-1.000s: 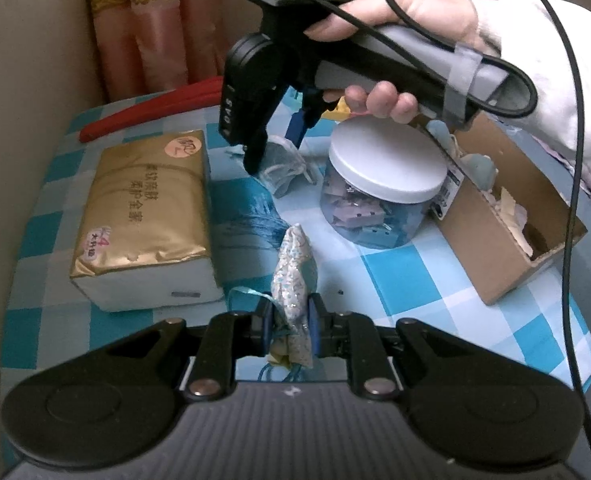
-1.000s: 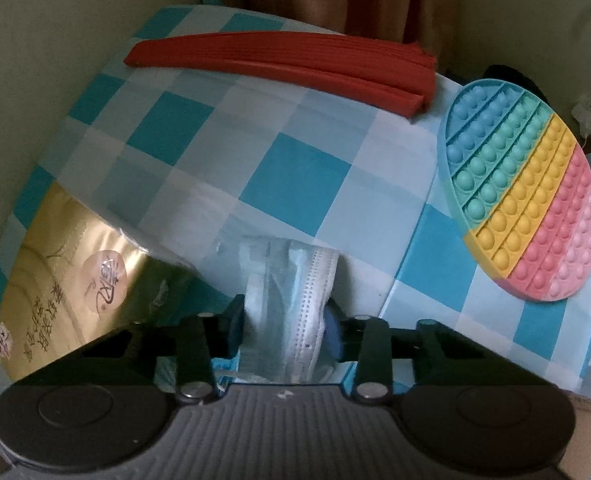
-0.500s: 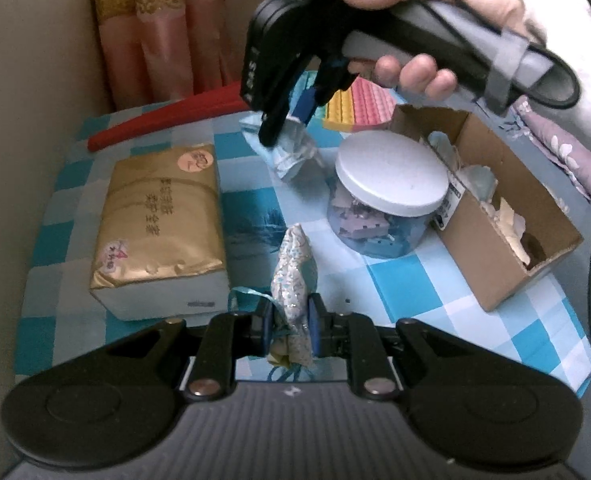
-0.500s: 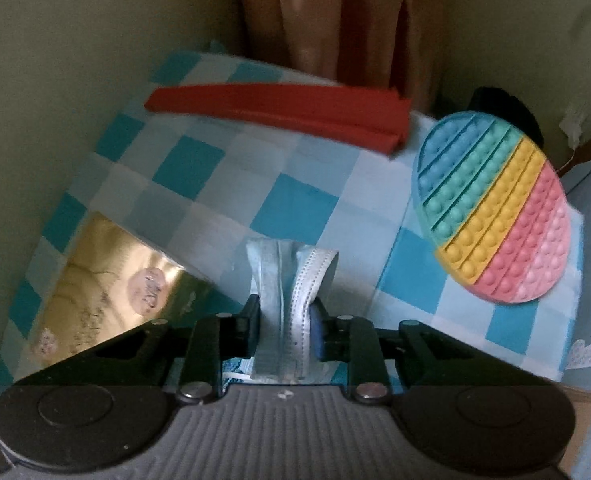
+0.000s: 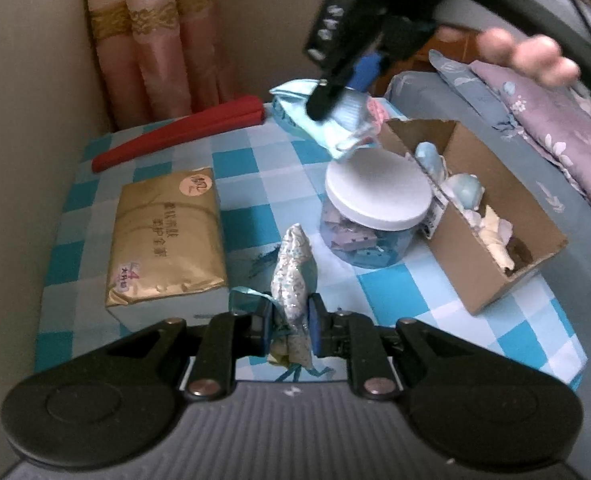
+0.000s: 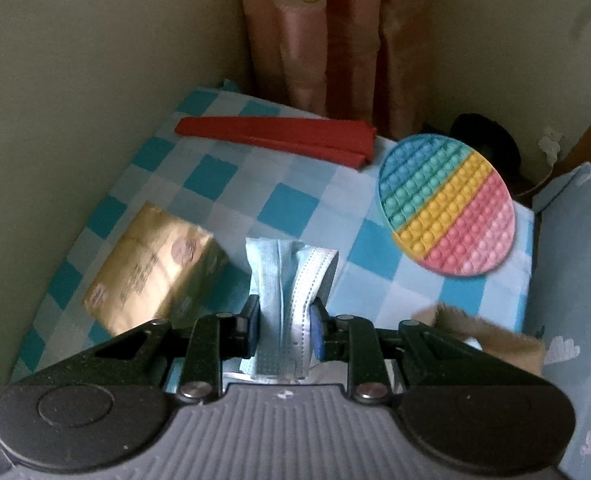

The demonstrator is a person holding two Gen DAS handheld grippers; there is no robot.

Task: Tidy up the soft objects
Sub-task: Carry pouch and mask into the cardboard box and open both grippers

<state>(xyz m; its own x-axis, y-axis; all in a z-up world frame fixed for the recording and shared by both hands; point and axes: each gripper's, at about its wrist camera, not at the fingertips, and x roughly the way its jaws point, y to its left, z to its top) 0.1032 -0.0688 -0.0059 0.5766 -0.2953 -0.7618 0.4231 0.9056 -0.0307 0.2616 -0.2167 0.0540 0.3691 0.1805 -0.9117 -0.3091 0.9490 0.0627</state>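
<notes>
My left gripper [image 5: 290, 322] is shut on a small sparkly fabric pouch [image 5: 293, 276] with a teal ribbon, held low over the checked cloth. My right gripper [image 6: 282, 330] is shut on a folded light-blue face mask [image 6: 283, 280]. In the left wrist view the right gripper [image 5: 349, 68] holds the mask [image 5: 335, 120] in the air above the jar's white lid [image 5: 377, 190], near the cardboard box [image 5: 495, 256], which holds several soft items.
A gold tissue pack [image 5: 165, 236] lies at the left. A red folded fan [image 5: 179, 136] lies at the back by pink curtains [image 5: 151, 40]. A rainbow pop-it disc [image 6: 447, 204] lies at the back right. Bedding [image 5: 555, 120] is on the right.
My right gripper closed on the face mask, lifted it off the cloth and carried it up and right, to above the jar. My left gripper kept hold of the pouch.
</notes>
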